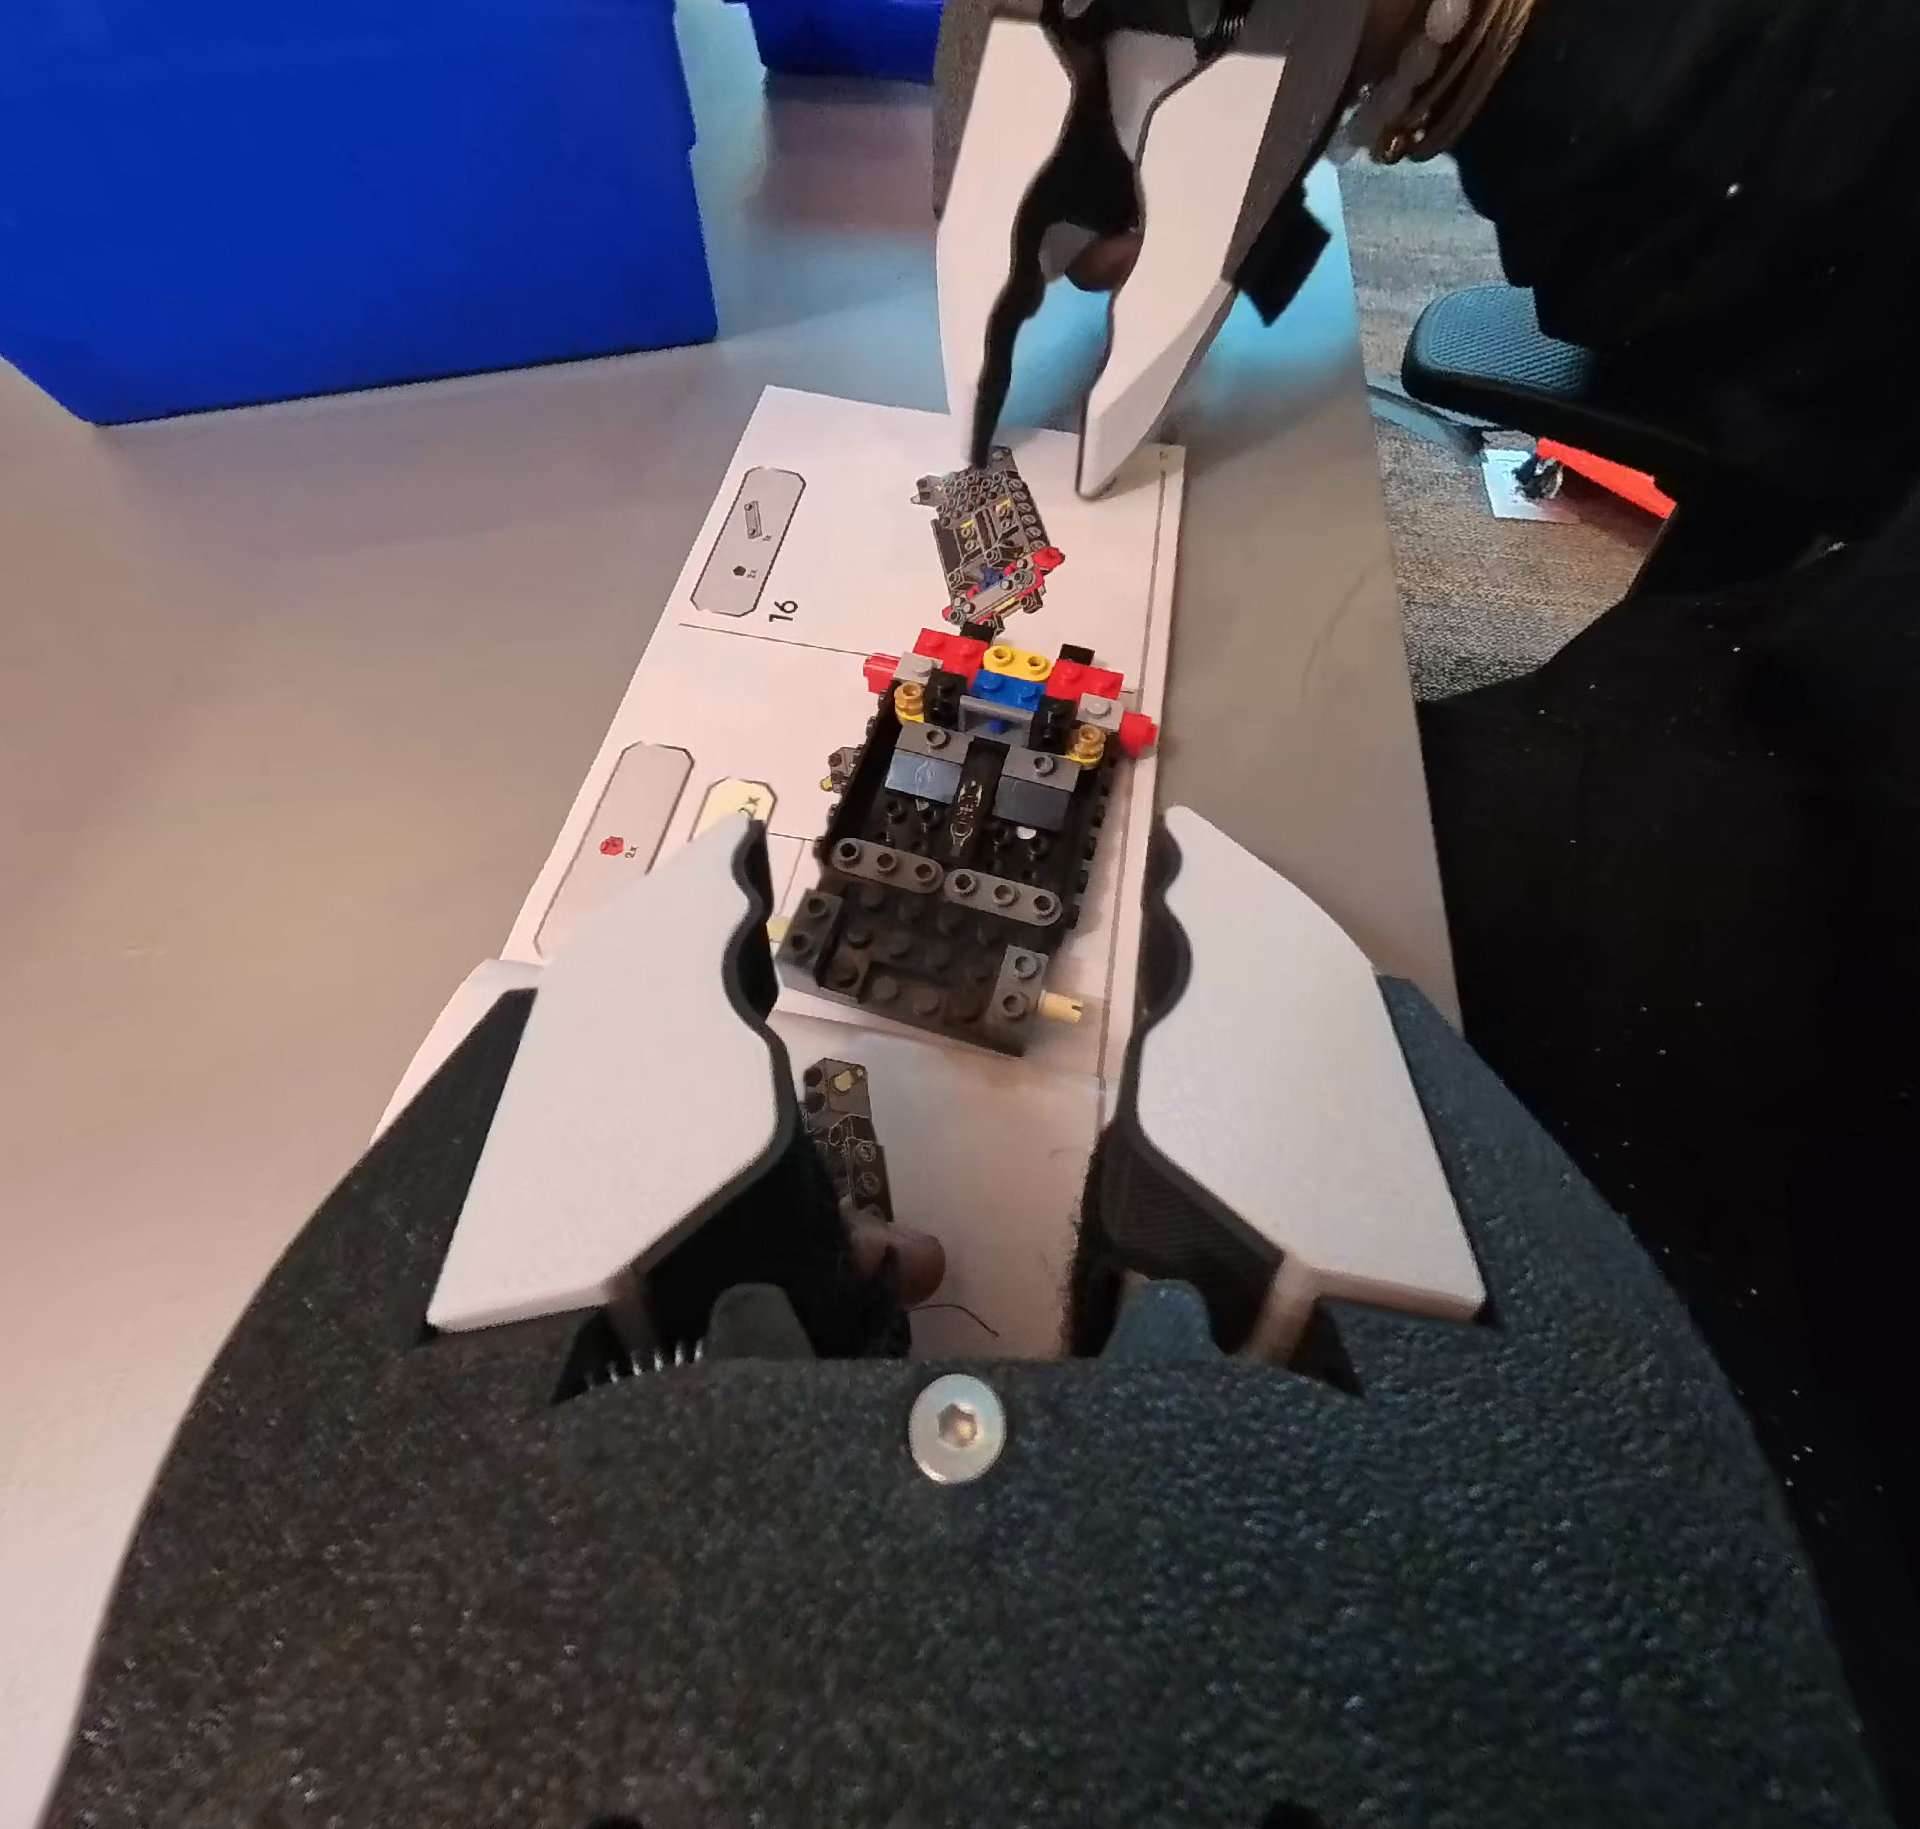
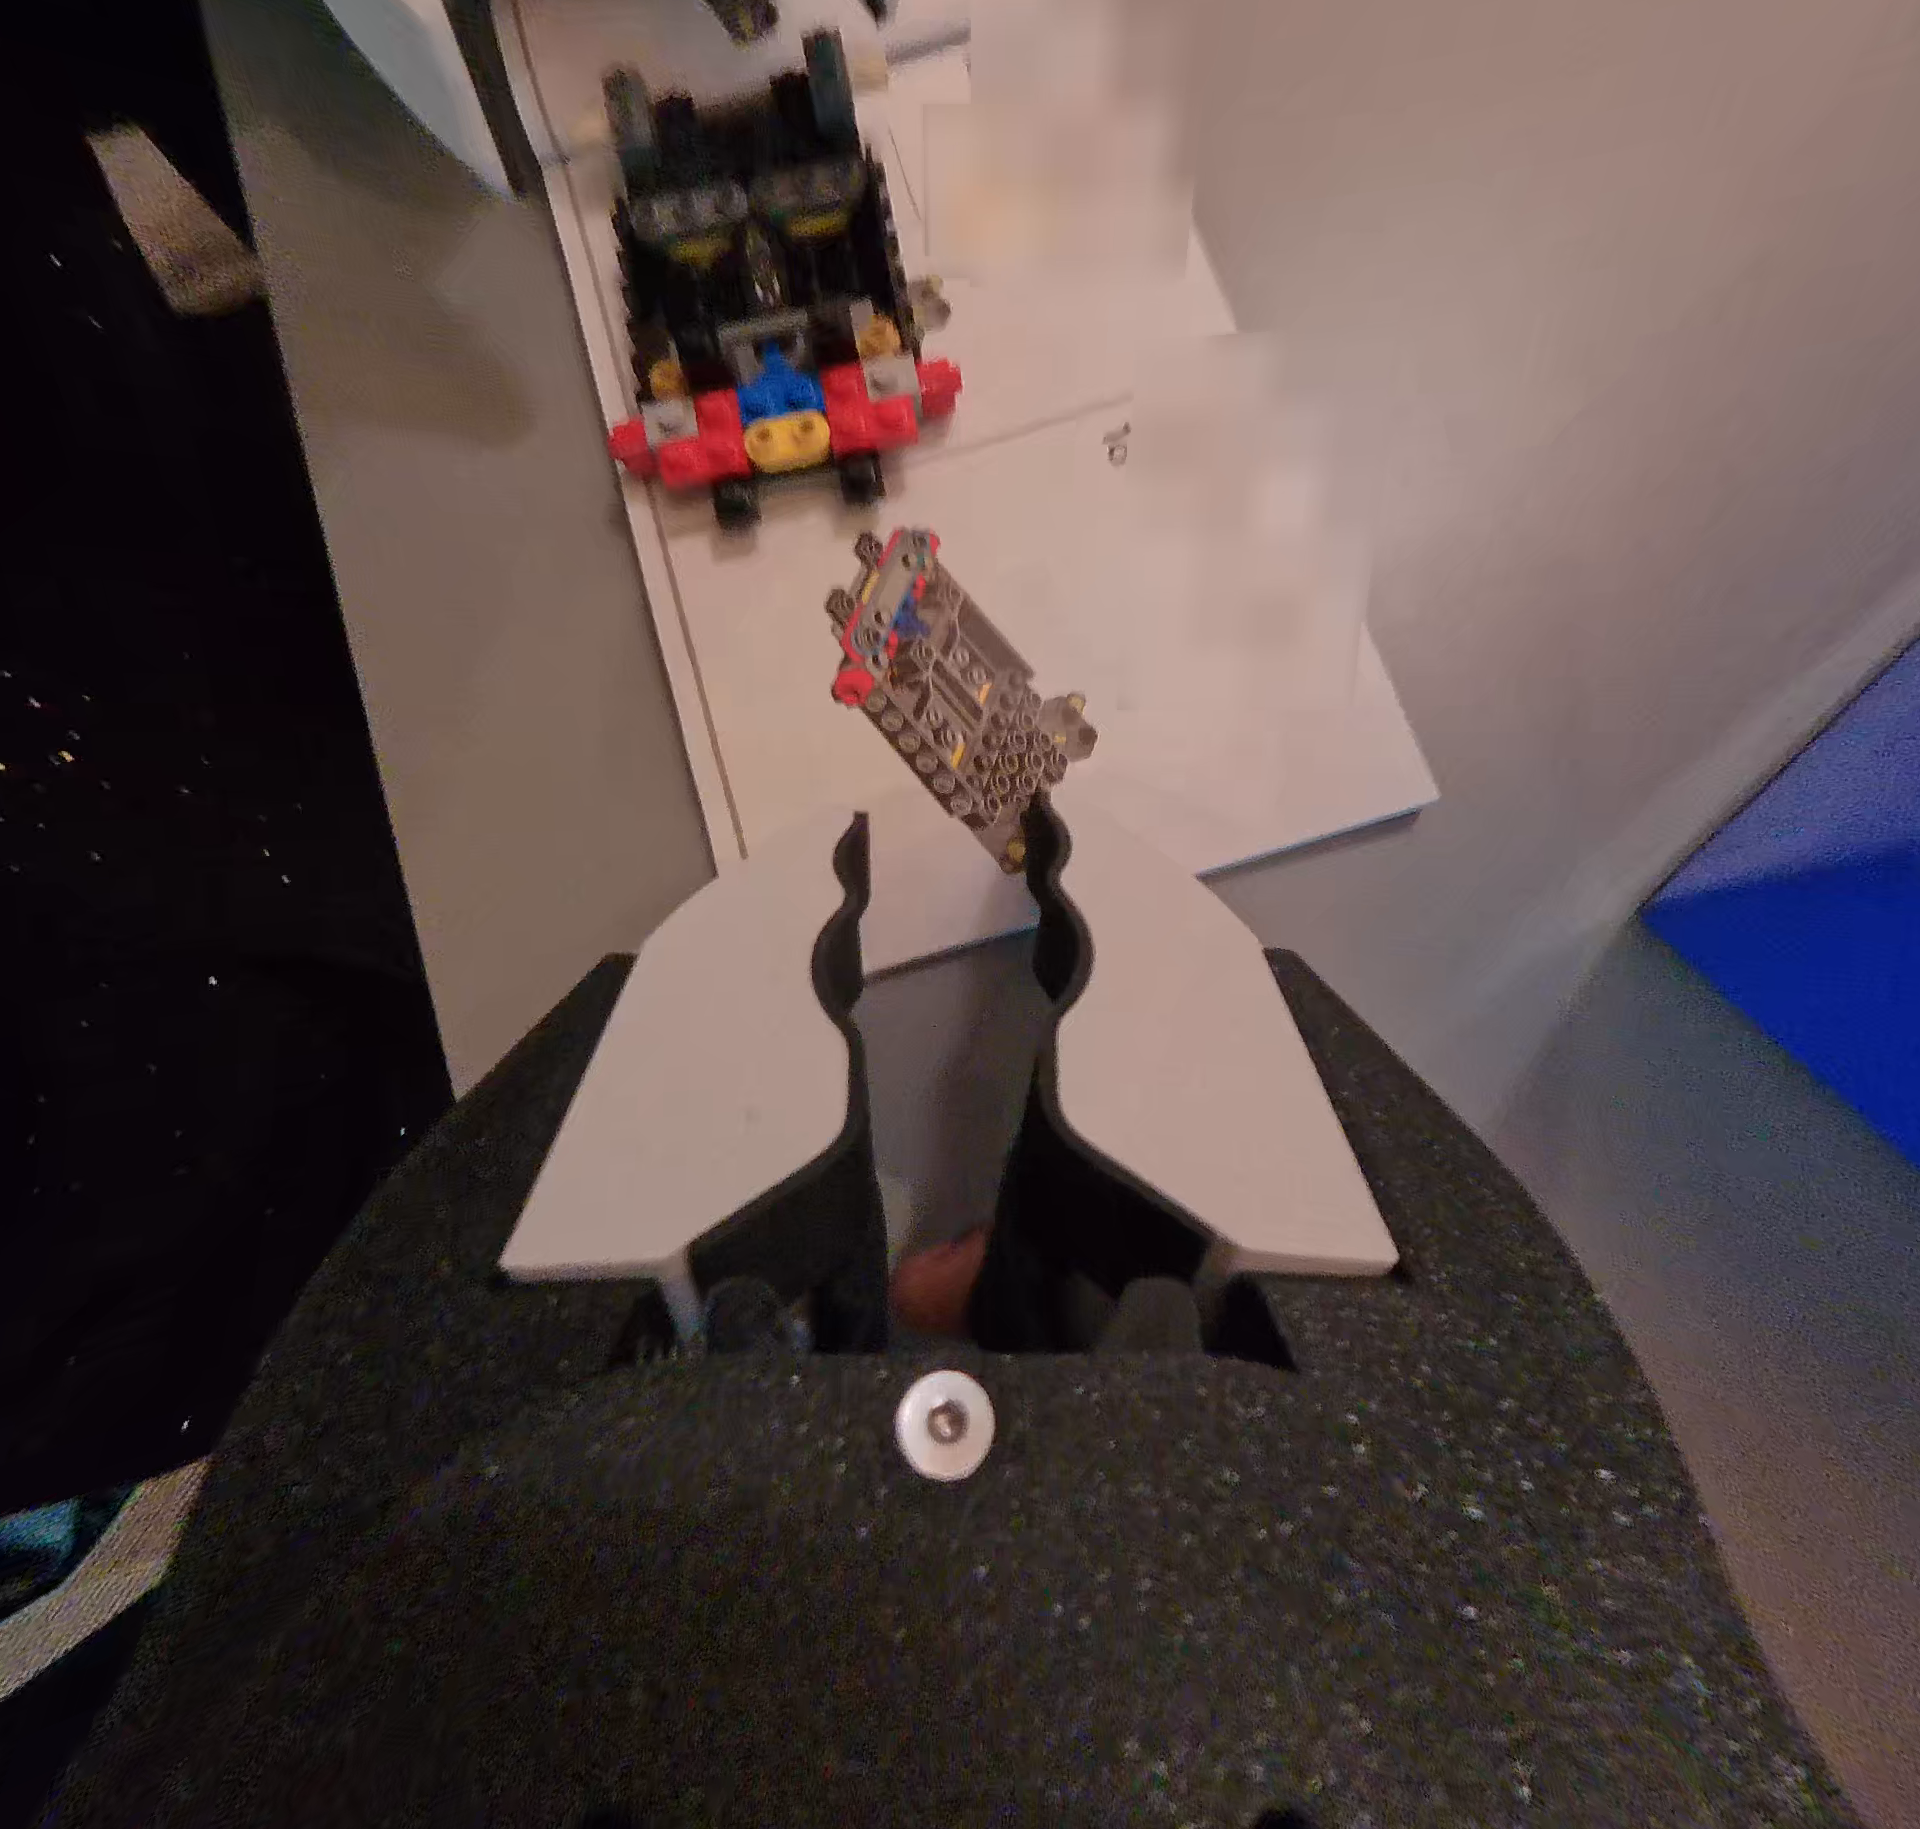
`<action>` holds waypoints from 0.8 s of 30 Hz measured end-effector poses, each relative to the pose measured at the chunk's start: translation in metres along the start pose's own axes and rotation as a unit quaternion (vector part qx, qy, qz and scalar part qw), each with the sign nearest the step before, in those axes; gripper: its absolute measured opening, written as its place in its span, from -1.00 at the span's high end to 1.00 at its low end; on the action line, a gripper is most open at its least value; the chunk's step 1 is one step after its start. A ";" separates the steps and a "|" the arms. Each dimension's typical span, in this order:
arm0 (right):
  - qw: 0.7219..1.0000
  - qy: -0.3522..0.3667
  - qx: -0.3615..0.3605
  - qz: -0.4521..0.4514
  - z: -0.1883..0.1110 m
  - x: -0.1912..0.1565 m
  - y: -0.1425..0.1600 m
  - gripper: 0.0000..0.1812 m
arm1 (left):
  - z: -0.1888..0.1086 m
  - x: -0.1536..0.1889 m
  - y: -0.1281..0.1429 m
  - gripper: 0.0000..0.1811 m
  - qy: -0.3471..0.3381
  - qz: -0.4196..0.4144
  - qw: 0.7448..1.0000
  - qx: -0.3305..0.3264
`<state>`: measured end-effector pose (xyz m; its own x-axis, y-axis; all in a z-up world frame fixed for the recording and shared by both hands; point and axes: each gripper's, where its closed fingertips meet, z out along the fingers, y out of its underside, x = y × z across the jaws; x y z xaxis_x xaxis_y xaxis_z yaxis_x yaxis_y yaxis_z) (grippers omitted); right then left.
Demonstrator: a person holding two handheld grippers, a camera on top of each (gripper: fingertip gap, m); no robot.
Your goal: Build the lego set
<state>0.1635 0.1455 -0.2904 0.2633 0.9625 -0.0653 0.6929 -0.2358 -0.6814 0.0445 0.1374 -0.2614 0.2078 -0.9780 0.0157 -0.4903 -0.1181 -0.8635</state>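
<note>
Lego model [image 1: 966,844] sits on the instruction sheet [image 1: 831,574] on the table's right edge. Left gripper [image 1: 956,906] spread, empty, near it. Right gripper [image 2: 951,829] spread at the sheet's far end.

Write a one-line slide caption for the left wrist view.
Open left gripper frames the black Lego chassis on the instruction sheet; the open right gripper touches down beyond it.

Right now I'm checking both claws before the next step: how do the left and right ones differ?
The left claw is open wide, low over the near end of the lego car. The right claw is open less, its tips at the far end of the instruction sheet, by the printed picture. Both are empty, with white fingers on black bodies.
</note>
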 end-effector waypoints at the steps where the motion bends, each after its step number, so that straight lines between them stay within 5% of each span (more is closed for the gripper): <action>1: 1.000 0.000 0.002 0.003 0.000 0.000 0.000 0.68 | -0.001 -0.001 0.000 0.25 -0.002 -0.003 1.000 0.002; 19: 0.999 0.008 0.010 0.032 0.000 0.002 0.000 0.72 | 0.003 0.003 0.005 0.27 0.004 0.009 1.000 -0.018; 24: 0.998 0.048 -0.038 -0.004 -0.008 0.005 -0.003 0.67 | 0.002 0.002 0.003 0.30 0.001 0.007 1.000 -0.011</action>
<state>0.1677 0.1503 -0.2831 0.3173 0.9483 0.0127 0.7431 -0.2402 -0.6246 0.0450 0.1357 -0.2650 0.2001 -0.9798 0.0047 -0.5110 -0.1085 -0.8527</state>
